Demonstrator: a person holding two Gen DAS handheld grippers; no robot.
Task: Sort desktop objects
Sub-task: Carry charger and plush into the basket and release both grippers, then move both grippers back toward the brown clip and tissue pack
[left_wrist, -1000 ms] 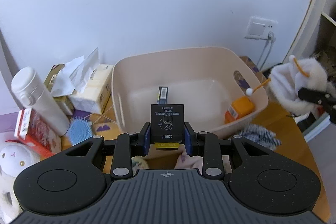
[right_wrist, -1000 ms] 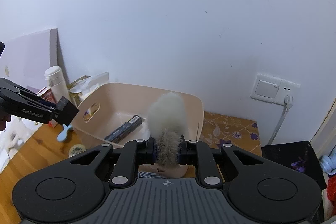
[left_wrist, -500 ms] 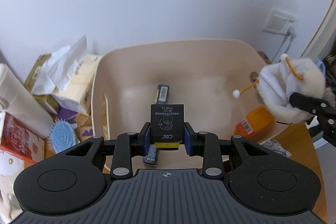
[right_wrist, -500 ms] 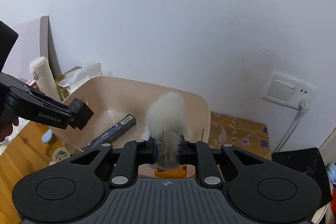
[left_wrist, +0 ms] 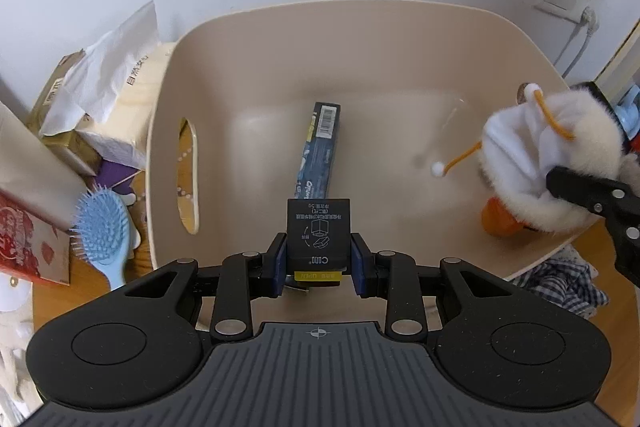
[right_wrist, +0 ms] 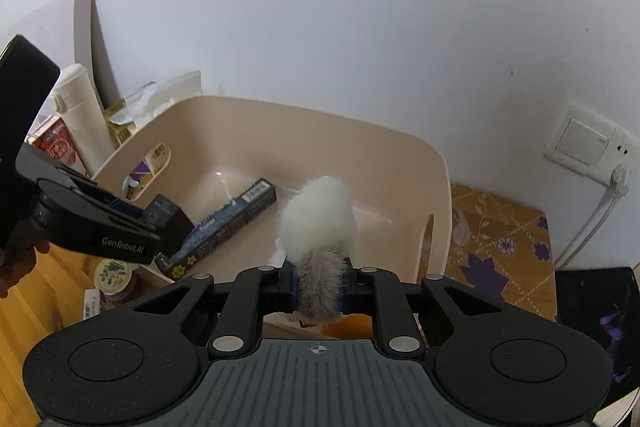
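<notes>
My left gripper (left_wrist: 319, 259) is shut on a small black box (left_wrist: 319, 235) and holds it over the near edge of the beige plastic bin (left_wrist: 360, 15). My right gripper (right_wrist: 319, 287) is shut on a white furry plush toy (right_wrist: 318, 215), held over the bin's (right_wrist: 400, 143) near right side. The toy also shows at the right of the left wrist view (left_wrist: 548, 155), with orange antennae. A long dark toothpaste box (left_wrist: 320, 147) lies on the bin floor, and an orange item (left_wrist: 500, 223) sits under the toy.
Left of the bin are a tissue pack (left_wrist: 120, 95), a blue hairbrush (left_wrist: 104, 227), a red carton (left_wrist: 28, 239) and a white flask (right_wrist: 84, 119). A checked cloth (left_wrist: 560, 279) lies right of the bin. A wall socket (right_wrist: 584, 147) and cable are at the right.
Both grippers have moved forward over the bin with their loads. The black box now hangs above the near end of the toothpaste box, and the plush toy has come in over the right side.
</notes>
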